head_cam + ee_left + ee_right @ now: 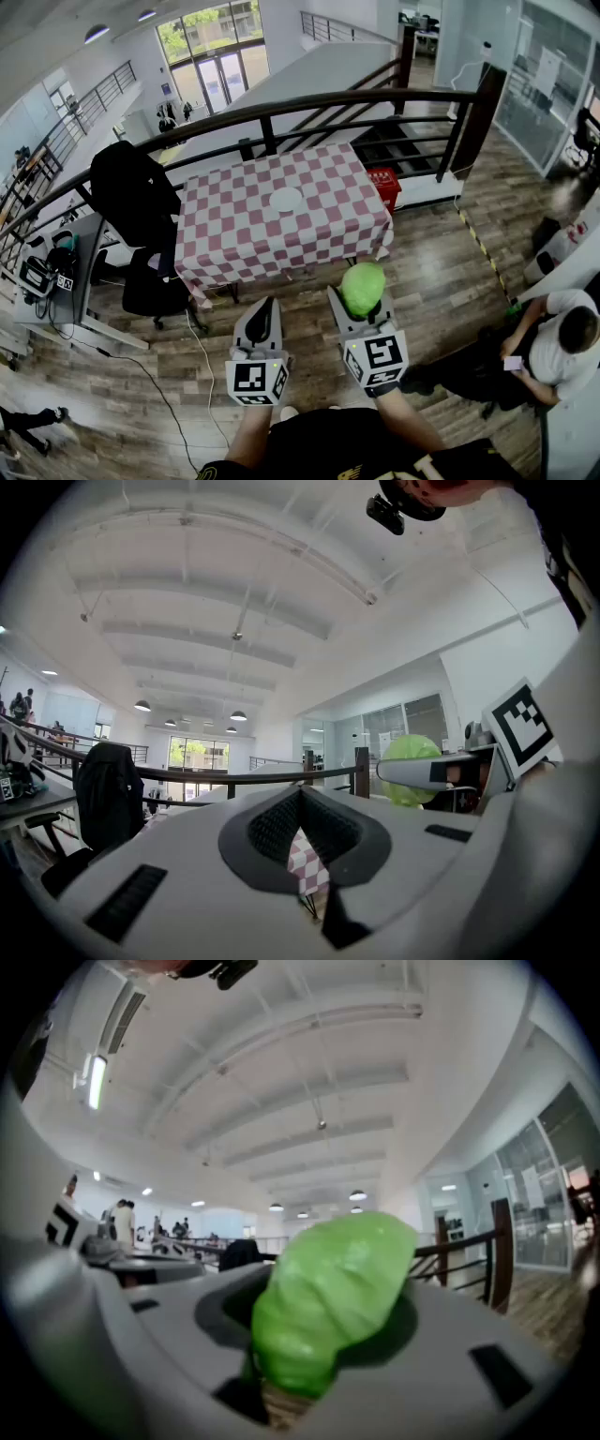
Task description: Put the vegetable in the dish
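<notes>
A white dish [286,199] lies in the middle of a table with a red-and-white checked cloth [234,239], some way ahead of both grippers. My right gripper [362,292] is shut on a green leafy vegetable [363,284], held level in the air short of the table. In the right gripper view the vegetable [333,1288] fills the space between the jaws of the right gripper [323,1330]. My left gripper [265,307] hovers beside it, shut and holding nothing. In the left gripper view its jaws [302,799] meet, and the vegetable [410,761] shows at the right.
A dark railing [309,101] runs behind the table. A black jacket hangs on a chair [131,192] at the table's left, next to a desk with equipment [47,272]. A red crate [382,184] stands at the table's right. A person [553,352] sits at the far right. A cable [202,361] trails across the wooden floor.
</notes>
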Demonstrator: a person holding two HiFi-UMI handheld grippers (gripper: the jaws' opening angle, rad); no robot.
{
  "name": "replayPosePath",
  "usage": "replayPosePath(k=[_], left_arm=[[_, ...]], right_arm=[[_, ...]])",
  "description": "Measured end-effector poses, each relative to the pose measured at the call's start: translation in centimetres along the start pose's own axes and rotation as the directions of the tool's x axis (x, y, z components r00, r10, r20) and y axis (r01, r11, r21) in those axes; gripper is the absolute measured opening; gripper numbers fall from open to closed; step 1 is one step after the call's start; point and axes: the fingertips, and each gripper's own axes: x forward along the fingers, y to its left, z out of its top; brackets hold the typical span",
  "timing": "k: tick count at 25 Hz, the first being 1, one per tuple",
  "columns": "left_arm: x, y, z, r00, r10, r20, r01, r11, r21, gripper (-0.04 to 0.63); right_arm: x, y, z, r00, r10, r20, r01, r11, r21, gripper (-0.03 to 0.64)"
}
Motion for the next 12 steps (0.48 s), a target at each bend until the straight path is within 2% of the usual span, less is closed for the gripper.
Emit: replayPosePath(k=[4,12], left_arm=[[0.7,-1.3,-1.0,1.000,0.005,-0.017,-0.005,1.000,-0.001,0.017],[0.6,-0.5,-3.5,0.997,0.028,-0.067,-0.028,1.000,-0.007,0.017]], right_arm=[[-0.1,0.1,0.0,0.999,0.043,-0.003,-0.043,0.999,-0.024,0.201],[0.6,-0.2,-3.3,0.997,0.049,-0.067,-0.045,0.997,0.060,0.201]])
